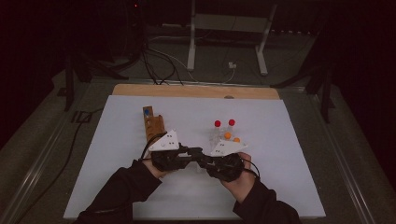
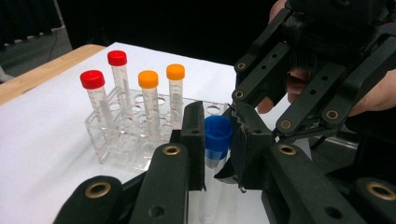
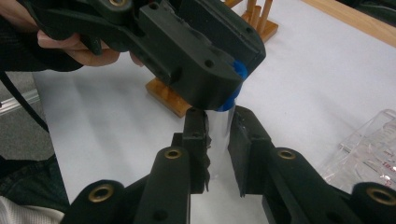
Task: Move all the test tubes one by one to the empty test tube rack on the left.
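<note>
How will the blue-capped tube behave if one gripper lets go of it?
The tube looks like thin clear plastic, so probably light and stiff. Left gripper pinches its cap, right gripper its smooth body: it may slip. Being round, it would likely roll if dropped.

Clear plastic tube [image 2: 211, 196], glossy blue cap [image 2: 218, 135]

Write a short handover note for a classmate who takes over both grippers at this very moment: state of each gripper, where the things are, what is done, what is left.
Left gripper: shut on the blue cap of the tube.
Right gripper: shut on the tube's clear body, just below the cap.
Both meet mid-table, between the wooden rack on the left and the clear rack on the right.
Clear rack: two red-capped tubes and two orange-capped tubes stand in it.
Done: the blue-capped tube is held off the table by both grippers.
Left, probably: unscrew the cap or pass the tube over, then seat it in a free hole of the clear rack.
</note>
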`<state>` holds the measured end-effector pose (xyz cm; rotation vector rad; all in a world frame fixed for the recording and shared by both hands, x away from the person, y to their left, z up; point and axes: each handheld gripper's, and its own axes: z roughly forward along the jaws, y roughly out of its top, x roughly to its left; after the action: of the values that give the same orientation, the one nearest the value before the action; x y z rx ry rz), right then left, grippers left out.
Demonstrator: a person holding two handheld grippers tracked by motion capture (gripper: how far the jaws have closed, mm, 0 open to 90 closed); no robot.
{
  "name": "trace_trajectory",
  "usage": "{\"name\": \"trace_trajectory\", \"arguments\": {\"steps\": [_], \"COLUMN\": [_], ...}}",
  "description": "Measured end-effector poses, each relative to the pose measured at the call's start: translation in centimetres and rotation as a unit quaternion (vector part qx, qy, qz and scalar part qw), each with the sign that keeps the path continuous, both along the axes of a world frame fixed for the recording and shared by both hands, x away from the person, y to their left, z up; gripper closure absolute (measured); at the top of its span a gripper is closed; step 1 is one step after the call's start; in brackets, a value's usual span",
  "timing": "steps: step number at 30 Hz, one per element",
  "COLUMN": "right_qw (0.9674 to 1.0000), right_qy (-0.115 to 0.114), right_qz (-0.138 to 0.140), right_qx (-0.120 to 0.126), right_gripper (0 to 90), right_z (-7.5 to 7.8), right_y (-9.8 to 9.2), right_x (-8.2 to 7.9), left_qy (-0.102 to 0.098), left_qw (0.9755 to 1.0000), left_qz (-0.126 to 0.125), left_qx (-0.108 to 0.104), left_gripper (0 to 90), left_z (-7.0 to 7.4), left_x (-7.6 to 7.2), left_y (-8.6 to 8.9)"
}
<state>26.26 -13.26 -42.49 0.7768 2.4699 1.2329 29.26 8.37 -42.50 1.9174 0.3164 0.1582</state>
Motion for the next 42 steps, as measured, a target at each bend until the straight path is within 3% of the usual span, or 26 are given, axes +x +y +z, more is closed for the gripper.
{"name": "trace_trajectory", "arguments": {"steps": [10, 18, 22, 29, 34, 40, 42], "right_qw": [0.9995, 0.9987, 0.9987, 0.9982, 0.9980, 0.9974, 0.9975], "right_qy": [-0.008, -0.011, -0.012, -0.022, -0.021, -0.029, -0.029], "right_qz": [-0.019, -0.019, -0.013, -0.023, -0.026, -0.032, -0.024], "right_qx": [0.023, 0.045, 0.048, 0.050, 0.054, 0.058, 0.061], "right_gripper": [58.0, 35.9, 31.4, 29.1, 17.0, 8.7, 4.4], "right_z": [0.5, 1.1, 1.1, 1.2, 1.3, 1.5, 1.5], "right_y": [-0.8, -1.3, -1.3, -1.5, -1.4, -1.4, -1.4], "right_x": [0.0, -0.1, -0.1, -0.2, -0.2, -0.4, -0.4], "left_qy": [-0.009, -0.019, -0.021, -0.031, -0.038, -0.044, -0.043], "left_qw": [0.9999, 0.9990, 0.9980, 0.9957, 0.9936, 0.9903, 0.9890], "left_qz": [0.012, 0.041, 0.057, 0.087, 0.106, 0.132, 0.141], "left_qx": [-0.005, -0.007, -0.013, -0.012, -0.013, -0.011, -0.013], "left_gripper": [77.8, 77.8, 77.8, 77.8, 77.8, 77.8, 77.8], "left_z": [1.3, 2.7, 3.4, 4.4, 5.1, 5.8, 5.9], "left_x": [0.3, 1.0, 1.3, 2.0, 2.6, 3.3, 3.7], "left_y": [1.2, 3.2, 4.4, 6.2, 7.3, 8.7, 9.2]}}
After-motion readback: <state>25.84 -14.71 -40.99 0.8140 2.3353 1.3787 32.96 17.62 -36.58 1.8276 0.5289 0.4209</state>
